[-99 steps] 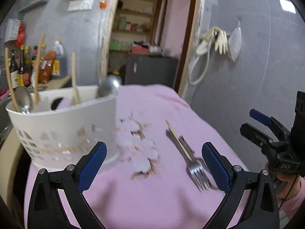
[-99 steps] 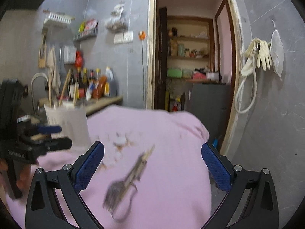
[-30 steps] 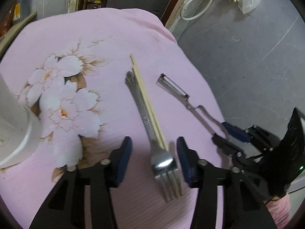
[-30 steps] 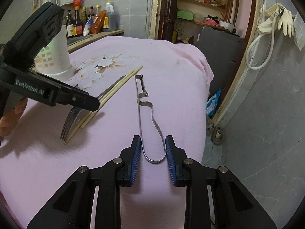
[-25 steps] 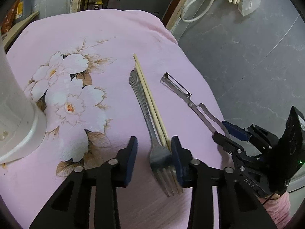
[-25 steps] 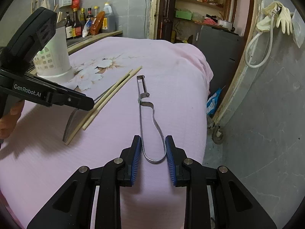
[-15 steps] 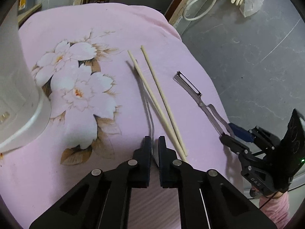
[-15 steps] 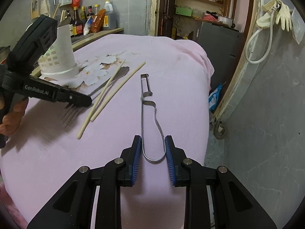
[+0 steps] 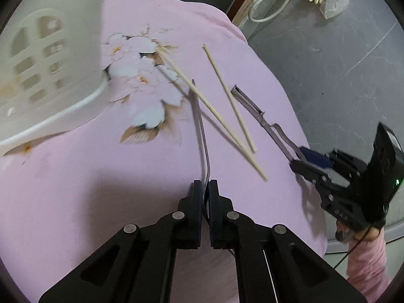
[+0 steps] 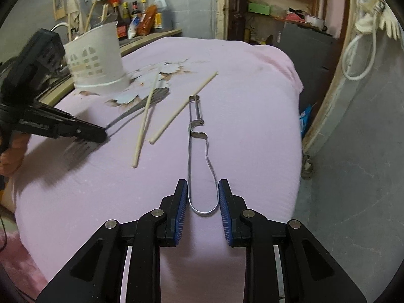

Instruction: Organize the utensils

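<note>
My left gripper is shut on a steel fork; its handle points forward over the pink cloth. In the right wrist view the same gripper holds the fork with the tines hanging just above the cloth. Two wooden chopsticks lie splayed apart. My right gripper is shut on the wire loop handle of a metal peeler, whose blade points away. The left wrist view shows the peeler in the right gripper. A white slotted utensil basket stands at the far left.
The pink floral tablecloth drops off at the right and near edges. Bottles line a counter behind the basket. An open doorway with shelves is beyond, and a hose with gloves hangs on the grey wall. A hand in a pink sleeve holds the right gripper.
My left gripper closed on the fork and carried it left toward the basket, knocking the two chopsticks apart. The right gripper kept its hold on the peeler and barely moved.
</note>
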### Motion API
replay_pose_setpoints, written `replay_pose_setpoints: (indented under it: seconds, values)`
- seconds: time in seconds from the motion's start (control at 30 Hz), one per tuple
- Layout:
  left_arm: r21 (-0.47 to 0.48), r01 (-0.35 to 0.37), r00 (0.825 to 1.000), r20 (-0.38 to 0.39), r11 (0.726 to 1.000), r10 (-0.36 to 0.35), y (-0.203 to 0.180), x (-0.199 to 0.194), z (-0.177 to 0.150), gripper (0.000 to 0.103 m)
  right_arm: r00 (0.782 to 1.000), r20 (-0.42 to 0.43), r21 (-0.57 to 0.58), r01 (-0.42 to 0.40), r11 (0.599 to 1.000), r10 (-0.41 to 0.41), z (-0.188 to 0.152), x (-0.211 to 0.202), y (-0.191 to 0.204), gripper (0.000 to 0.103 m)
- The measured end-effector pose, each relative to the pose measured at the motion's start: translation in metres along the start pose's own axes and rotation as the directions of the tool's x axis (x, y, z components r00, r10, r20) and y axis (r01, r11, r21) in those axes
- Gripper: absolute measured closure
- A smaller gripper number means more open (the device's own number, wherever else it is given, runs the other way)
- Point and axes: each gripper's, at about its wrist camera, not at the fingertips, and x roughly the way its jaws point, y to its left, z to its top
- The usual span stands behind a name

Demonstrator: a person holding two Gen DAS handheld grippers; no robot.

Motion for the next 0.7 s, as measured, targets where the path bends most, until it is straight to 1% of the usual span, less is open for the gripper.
replay_pose_setpoints:
  seconds: [0.07,0.17,0.23,0.3,0.43,0.47,0.53,0.7]
  values:
    - [0.019,-0.016,1.0,0.009,1.0,0.016,-0.001,-0.004,-0.003,0.098,1.0,0.001,-0.022,0.006,1.0,-0.006,0.005,0.005,0.004,0.075]
    - [0.051,-0.029,1.0,0.001,0.998,0.029,-0.006,-0.002,-0.001,0.098,1.0,0.004,-0.013,-0.014,1.0,0.014,0.017,0.013,0.004,0.071]
    - [0.079,-0.042,0.999,-0.008,0.996,0.043,-0.009,-0.001,0.003,0.098,1.0,-0.001,-0.024,-0.019,1.0,0.019,0.027,0.02,0.004,0.07]
    - [0.086,-0.056,0.998,-0.01,0.995,0.057,-0.009,0.001,0.009,0.098,1.0,-0.008,-0.047,-0.015,0.999,0.015,0.037,0.029,0.005,0.07]
    - [0.067,-0.06,0.998,-0.026,0.996,0.061,-0.008,0.009,0.024,0.098,0.999,-0.015,-0.052,-0.032,0.998,0.031,0.056,0.047,0.001,0.07]
    - [0.066,-0.061,0.998,-0.028,0.996,0.063,-0.006,0.006,0.018,0.098,0.999,-0.014,-0.049,-0.036,0.998,0.035,0.06,0.05,0.001,0.07]
    - [0.061,-0.064,0.997,-0.034,0.996,0.066,-0.003,0.008,0.025,0.098,0.999,-0.019,-0.044,-0.05,0.998,0.049,0.068,0.056,-0.001,0.07]
    - [0.047,-0.071,0.996,-0.045,0.996,0.073,0.0,0.013,0.037,0.096,0.998,-0.022,-0.049,-0.054,0.997,0.053,0.074,0.064,0.003,0.07]
